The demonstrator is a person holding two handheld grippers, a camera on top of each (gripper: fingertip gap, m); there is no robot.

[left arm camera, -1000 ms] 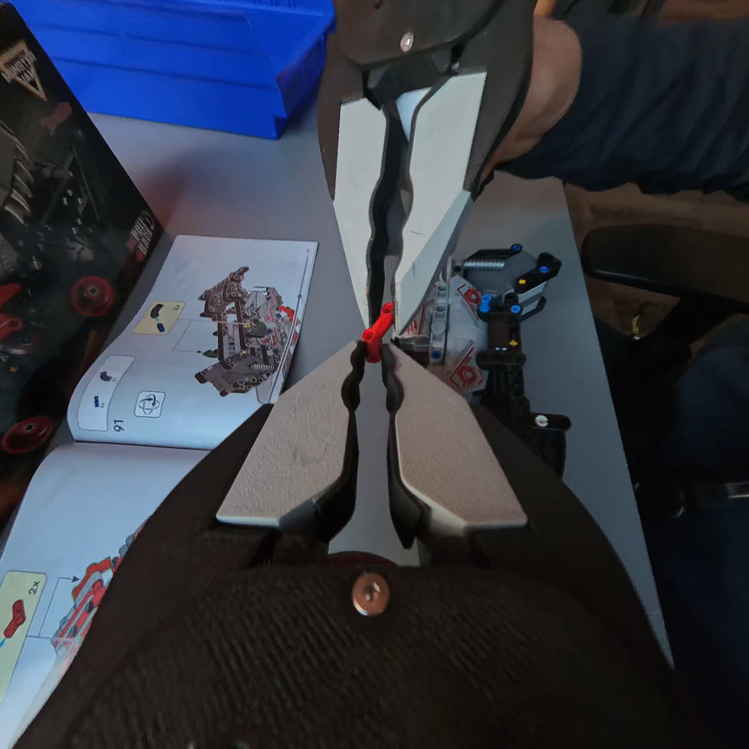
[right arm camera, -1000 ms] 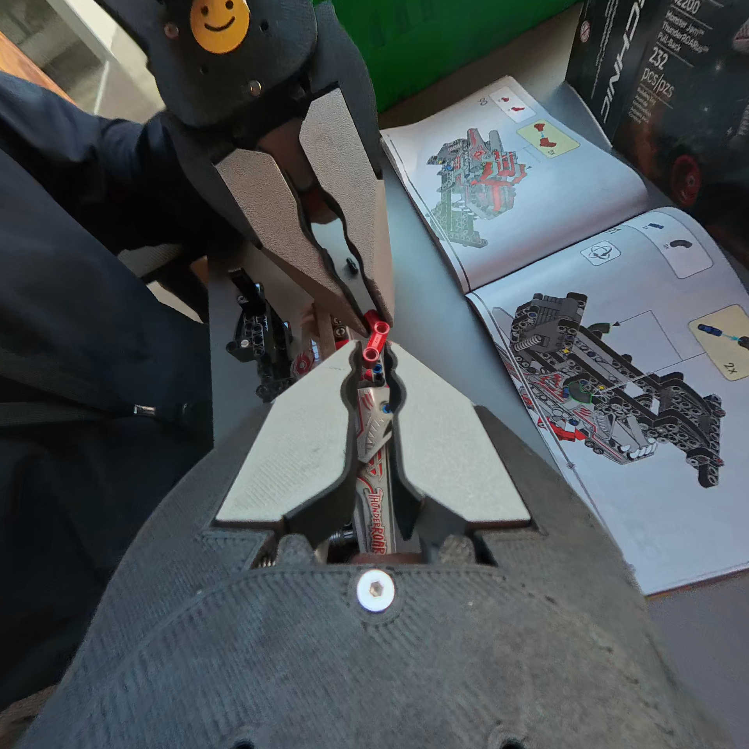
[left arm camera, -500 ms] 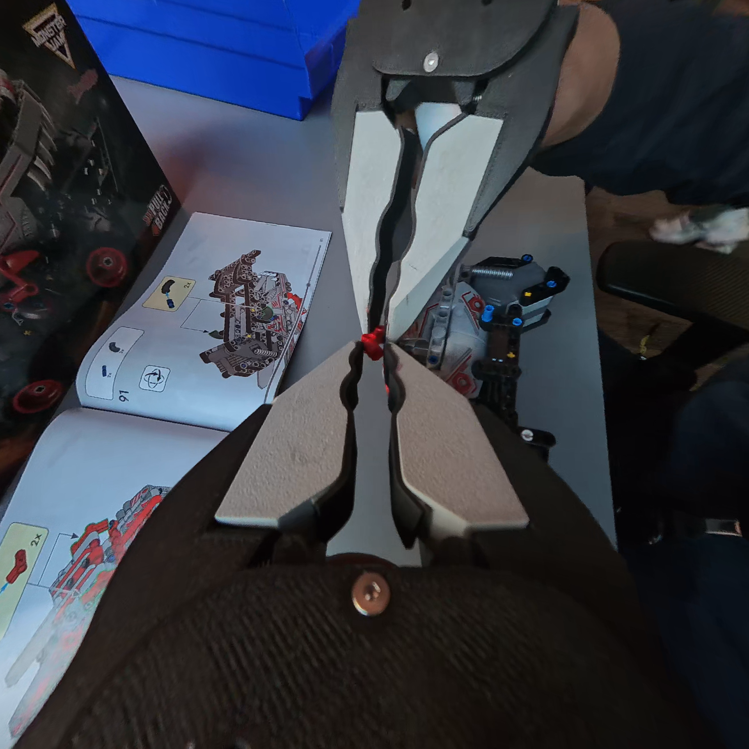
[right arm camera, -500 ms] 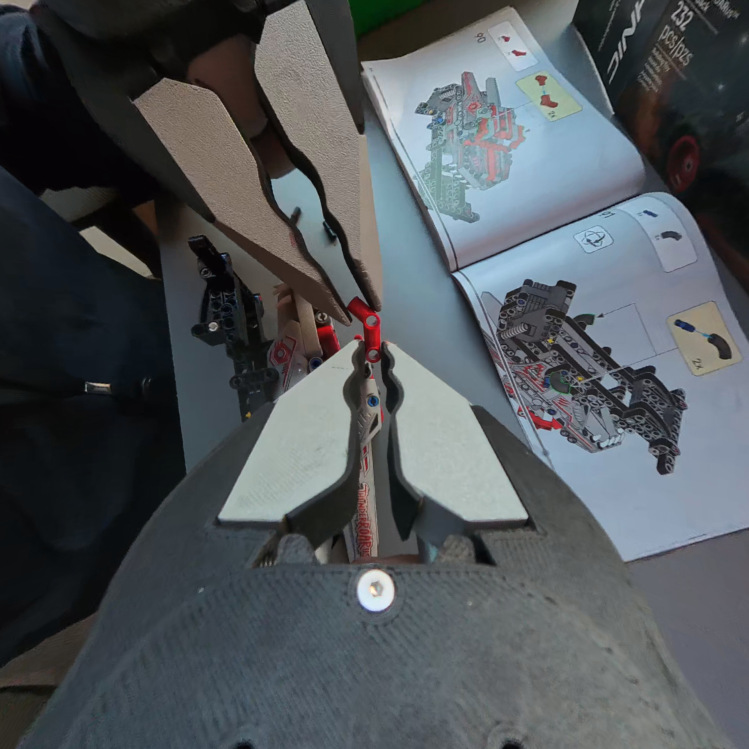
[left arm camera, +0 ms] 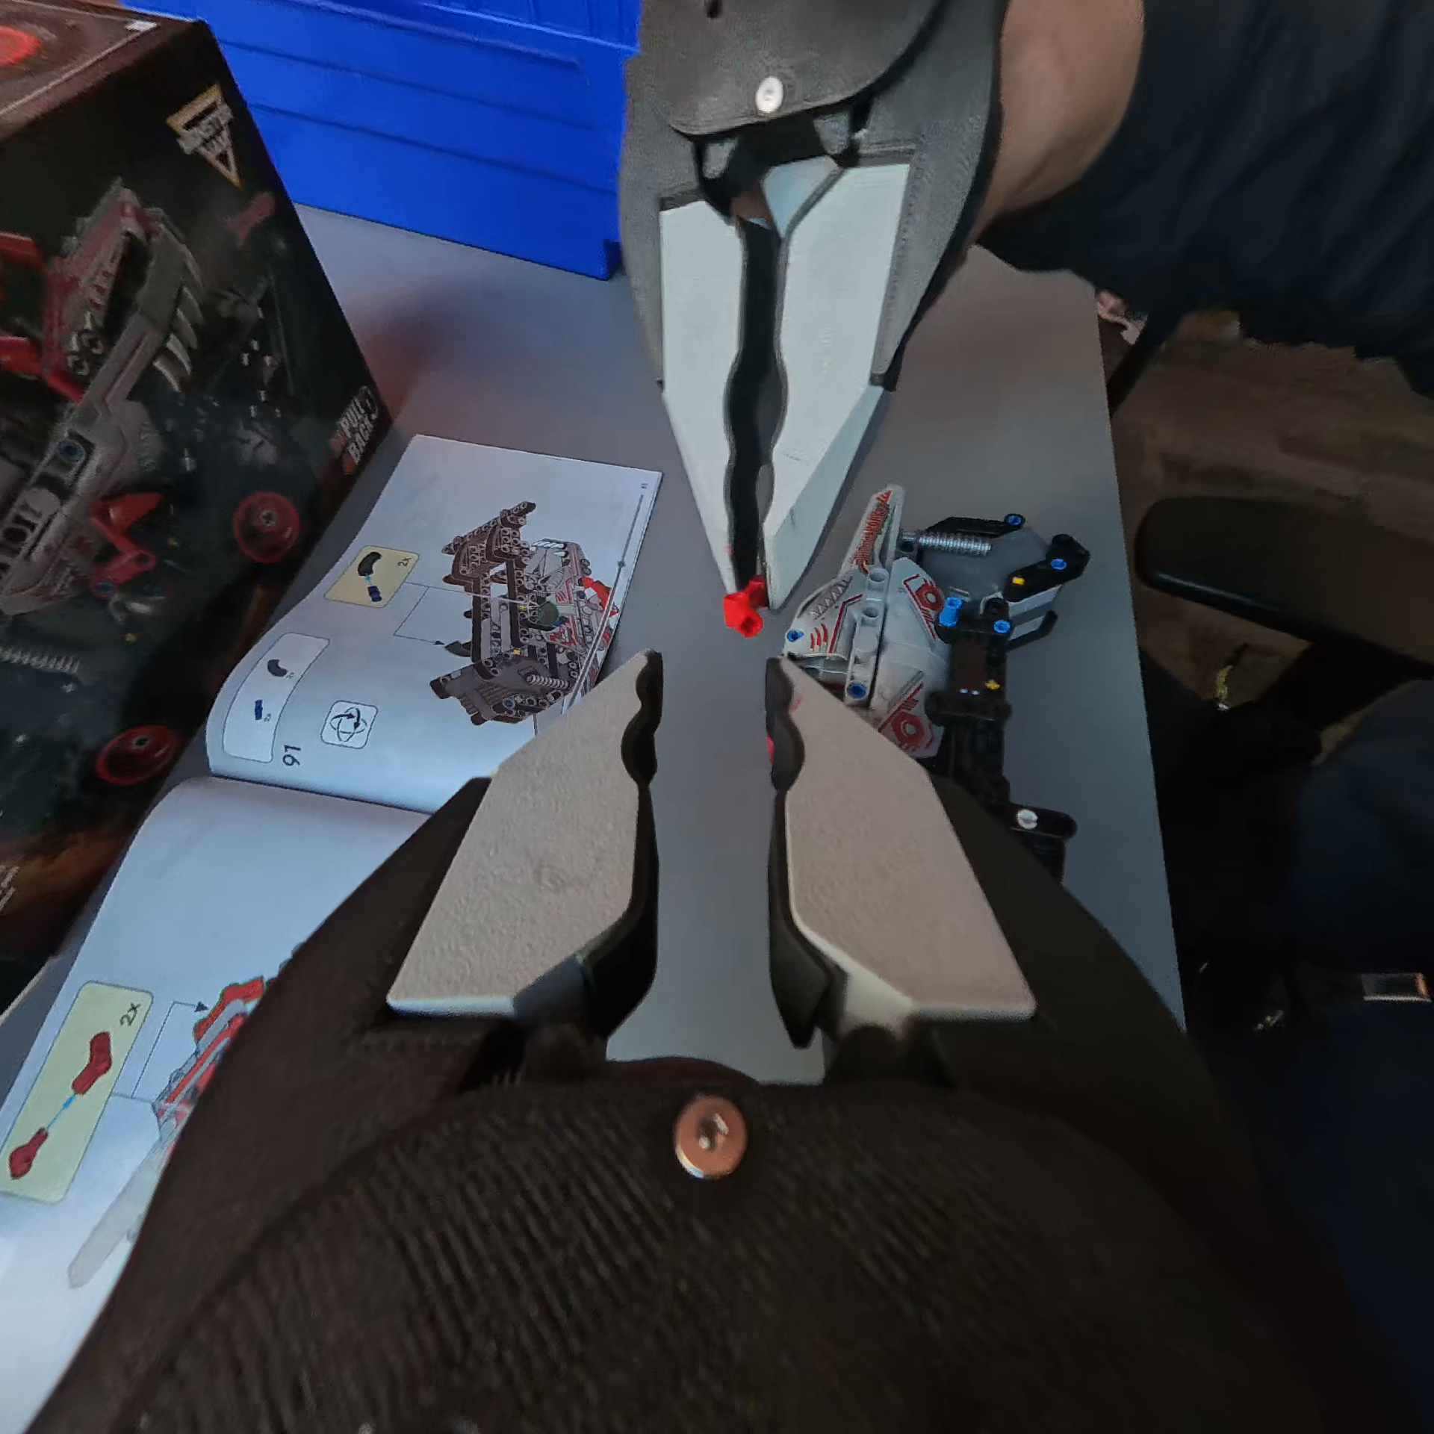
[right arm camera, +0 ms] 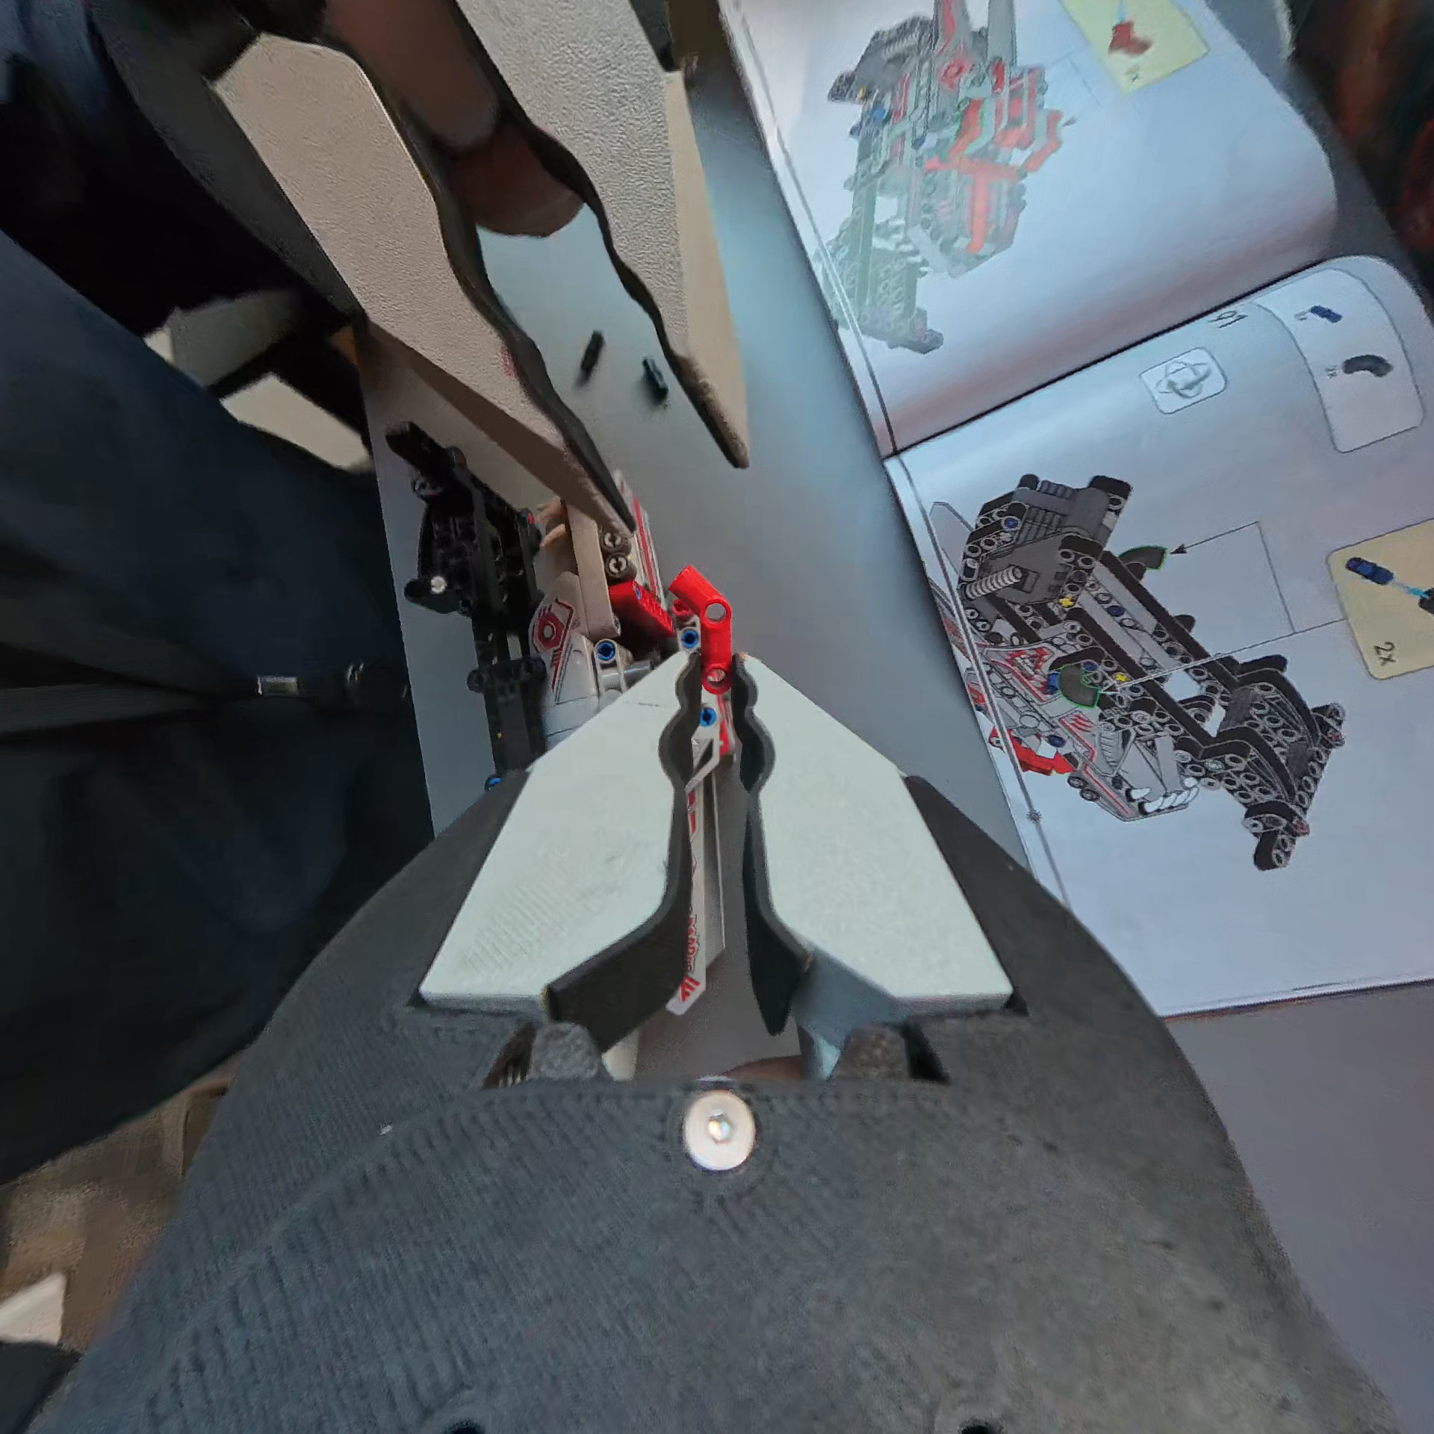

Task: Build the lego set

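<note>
My right gripper [right arm camera: 711, 667] is shut on a small red bent connector [right arm camera: 710, 621], held by its lower end a little above the table. In the left wrist view this gripper [left arm camera: 749, 590] points down with the red connector [left arm camera: 741, 613] at its tips. My left gripper [left arm camera: 714, 675] is open and empty, a short way back from the connector. It also shows in the right wrist view [right arm camera: 683, 493], open. The part-built grey, black and red lego model [left arm camera: 892, 644] lies on the table beside and below both grippers; it also shows in the right wrist view [right arm camera: 574, 659].
An open instruction booklet [left arm camera: 434, 621] lies left of the model, and it also shows in the right wrist view [right arm camera: 1164, 698]. The set's dark box [left arm camera: 140, 434] and blue bins [left arm camera: 434, 116] stand behind. Two small black pins [right arm camera: 654, 380] lie on the grey table [left arm camera: 1009, 434]. The table edge and a chair are at right. The grippers are tip to tip, or close to it.
My left gripper was shut on the red connector together with the right one. It has opened, let go and drawn back. The right gripper keeps the connector.
</note>
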